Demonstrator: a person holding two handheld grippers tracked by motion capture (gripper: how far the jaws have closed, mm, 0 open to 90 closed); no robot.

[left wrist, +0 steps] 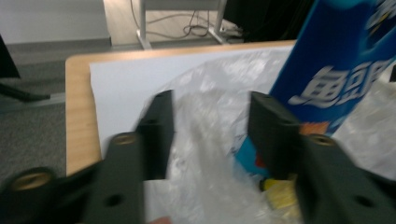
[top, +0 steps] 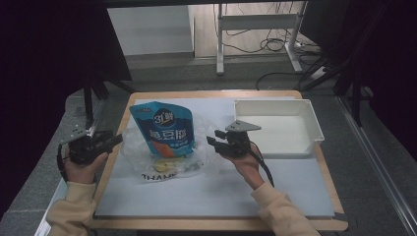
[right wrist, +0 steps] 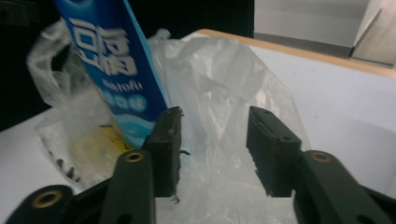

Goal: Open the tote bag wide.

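A blue snack pouch (top: pixel 166 129) with white lettering stands upright inside a crumpled clear plastic bag (top: pixel 147 147) on the white mat. Something yellow (top: pixel 167 163) lies in the bag at the pouch's foot. My left gripper (top: pixel 114 141) is open at the bag's left edge; in its own view the clear plastic bag (left wrist: pixel 212 140) lies between its jaws, with the blue snack pouch (left wrist: pixel 336 70) to the right. My right gripper (top: pixel 212 141) is open at the bag's right side, jaws straddling loose film of the clear plastic bag (right wrist: pixel 215 107) beside the blue snack pouch (right wrist: pixel 116 70).
A white empty tray (top: pixel 314 123) sits at the back right of the mat. The wooden table's edge (top: pixel 216 93) frames the white mat (top: pixel 211 191). Behind the table are a desk frame (top: pixel 255 29) and cables on the floor.
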